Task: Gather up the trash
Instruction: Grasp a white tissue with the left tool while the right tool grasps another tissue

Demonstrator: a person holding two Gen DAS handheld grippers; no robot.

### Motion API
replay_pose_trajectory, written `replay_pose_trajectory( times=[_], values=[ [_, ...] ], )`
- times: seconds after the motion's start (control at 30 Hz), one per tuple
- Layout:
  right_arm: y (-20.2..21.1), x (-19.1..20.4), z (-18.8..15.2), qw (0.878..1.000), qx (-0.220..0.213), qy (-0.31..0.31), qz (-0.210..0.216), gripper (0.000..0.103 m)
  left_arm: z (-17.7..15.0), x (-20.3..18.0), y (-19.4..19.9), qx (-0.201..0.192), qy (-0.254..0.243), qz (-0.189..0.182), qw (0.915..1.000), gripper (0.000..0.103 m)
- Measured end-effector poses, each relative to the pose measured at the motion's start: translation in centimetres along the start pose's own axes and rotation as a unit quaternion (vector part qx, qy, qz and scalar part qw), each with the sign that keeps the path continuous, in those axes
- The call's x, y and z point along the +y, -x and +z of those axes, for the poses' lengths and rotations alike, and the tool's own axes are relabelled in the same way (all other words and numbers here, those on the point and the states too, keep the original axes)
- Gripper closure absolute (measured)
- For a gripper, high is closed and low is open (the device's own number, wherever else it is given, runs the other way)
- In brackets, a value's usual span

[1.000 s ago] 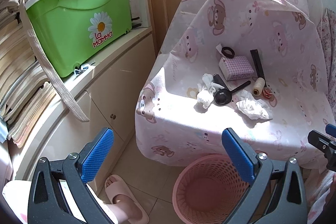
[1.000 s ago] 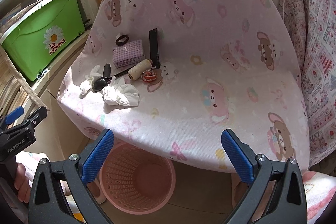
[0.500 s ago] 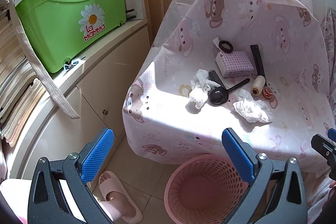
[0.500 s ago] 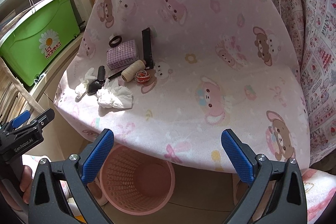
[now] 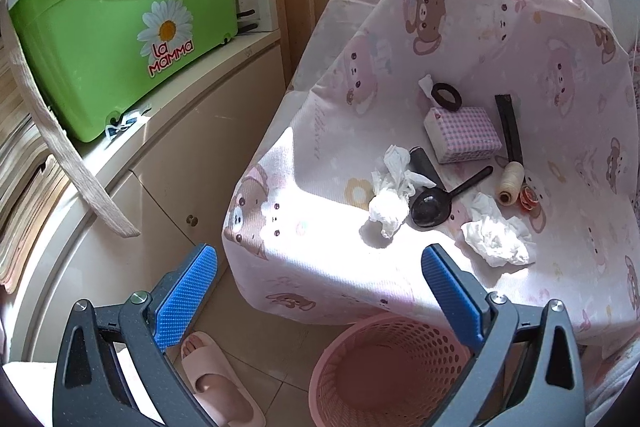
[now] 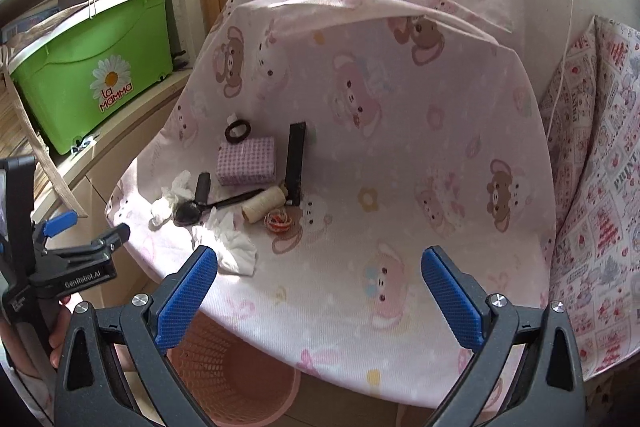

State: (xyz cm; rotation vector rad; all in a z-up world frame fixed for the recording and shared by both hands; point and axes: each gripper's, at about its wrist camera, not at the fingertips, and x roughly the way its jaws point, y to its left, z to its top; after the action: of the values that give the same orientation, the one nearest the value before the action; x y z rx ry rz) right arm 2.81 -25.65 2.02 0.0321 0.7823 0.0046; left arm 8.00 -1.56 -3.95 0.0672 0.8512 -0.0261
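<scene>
Both my left gripper (image 5: 319, 291) and right gripper (image 6: 319, 291) gape wide with nothing between their pads. Two crumpled tissues (image 5: 390, 197) (image 5: 496, 237) lie on the cloth-covered worktop (image 5: 320, 227) either side of a black spoon (image 5: 434, 205). The pink basket (image 5: 384, 367) stands on the floor below its edge.

Both views now nearer the worktop (image 6: 400, 227). Left gripper (image 5: 320, 291) shifted forward and leftward, right gripper (image 6: 320, 291) advanced above the near crumpled tissue (image 6: 236, 247); pink basket (image 5: 384, 367) lower in frame, partly behind fingers (image 5: 452, 295).
</scene>
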Motion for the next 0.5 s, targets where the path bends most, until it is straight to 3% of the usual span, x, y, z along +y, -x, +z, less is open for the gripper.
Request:
replay_pose_trajectory(
  times=[0.07,0.13,0.17,0.2,0.37,0.5],
  values=[
    [-0.7,0.3,0.5,1.000,-0.002,0.010,0.003,0.006,0.4,-0.6,-0.3,0.000,-0.013,-0.009,0.9999,0.009],
    [-2.0,1.1,0.4,0.999,0.010,0.033,0.013,0.021,1.4,-1.2,-1.3,0.022,-0.019,-0.046,0.9985,0.028],
    [-2.7,1.5,0.2,0.999,0.017,0.039,0.021,0.028,2.1,-1.5,-1.9,0.032,-0.031,-0.056,0.9974,0.044],
    [-3.3,1.7,-0.2,0.999,0.021,0.039,0.030,0.033,2.9,-1.7,-2.4,0.039,-0.041,-0.059,0.9966,0.052],
    [-6.2,2.7,-2.0,0.995,0.051,0.027,0.078,0.047,4.6,-1.1,-4.5,0.071,-0.027,-0.087,0.9933,0.053],
    [-7.3,4.6,-2.7,0.993,0.057,0.055,0.084,0.047,3.8,-1.2,-7.1,0.109,-0.008,-0.095,0.9894,0.053]
  ],
)
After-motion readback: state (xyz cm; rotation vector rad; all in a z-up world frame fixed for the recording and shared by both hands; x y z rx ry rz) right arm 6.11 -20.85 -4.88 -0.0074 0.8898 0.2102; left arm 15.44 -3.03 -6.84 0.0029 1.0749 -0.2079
